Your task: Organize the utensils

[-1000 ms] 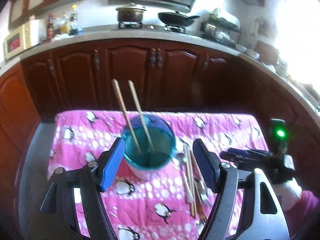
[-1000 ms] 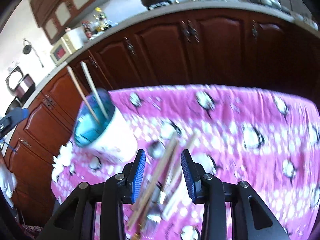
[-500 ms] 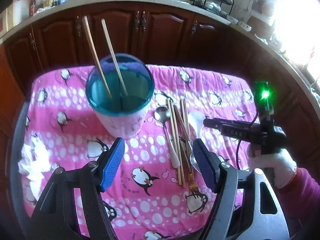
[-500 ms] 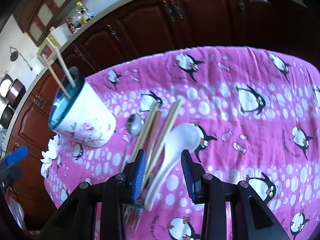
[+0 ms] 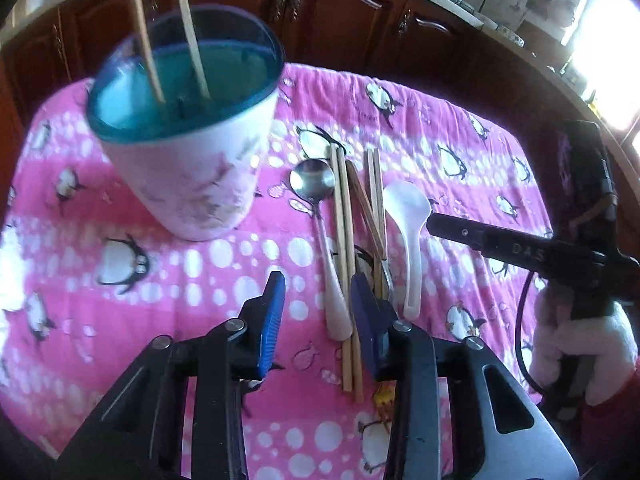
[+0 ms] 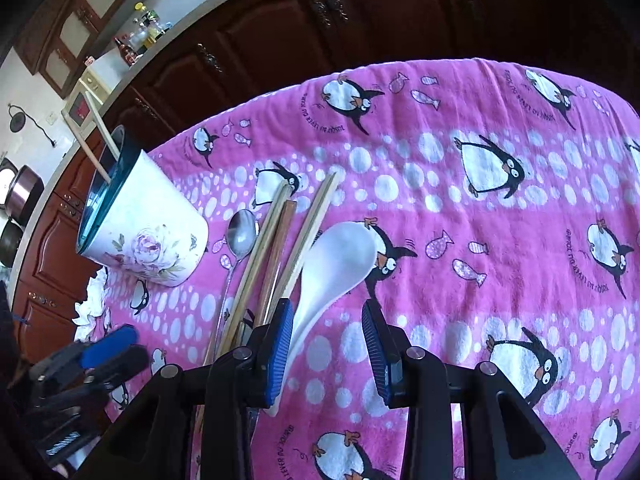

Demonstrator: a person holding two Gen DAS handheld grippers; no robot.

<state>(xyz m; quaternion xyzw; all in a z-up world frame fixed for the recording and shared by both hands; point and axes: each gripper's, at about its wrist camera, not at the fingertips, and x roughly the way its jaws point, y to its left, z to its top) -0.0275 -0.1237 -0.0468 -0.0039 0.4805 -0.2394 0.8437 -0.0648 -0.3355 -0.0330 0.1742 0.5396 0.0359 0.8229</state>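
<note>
A white flowered cup with a blue rim [image 5: 192, 184] [image 6: 148, 240] holds two chopsticks [image 5: 192, 40]. Beside it on the pink cloth lie a metal spoon [image 5: 314, 180] [image 6: 242, 232], several chopsticks [image 5: 342, 220] [image 6: 276, 232] and a white soup spoon [image 5: 408, 208] [image 6: 340, 256]. My left gripper [image 5: 318, 284] hangs low over the near ends. Its jaws are closing, with the metal spoon's white handle and a chopstick between them and a gap at the left pad. My right gripper [image 6: 326, 316] stands partly open, its left finger against the white spoon's handle, gripping nothing.
A pink penguin cloth [image 6: 480, 140] covers the table. Dark wood cabinets [image 6: 360, 20] curve behind it. A crumpled white tissue [image 6: 92, 300] lies at the cloth's left edge. A gloved hand [image 5: 580, 340] holds the right gripper at the table's right side.
The left gripper has come down from above the cup to the utensils' near ends, and its jaws have narrowed. The right gripper has sunk closer over the white spoon.
</note>
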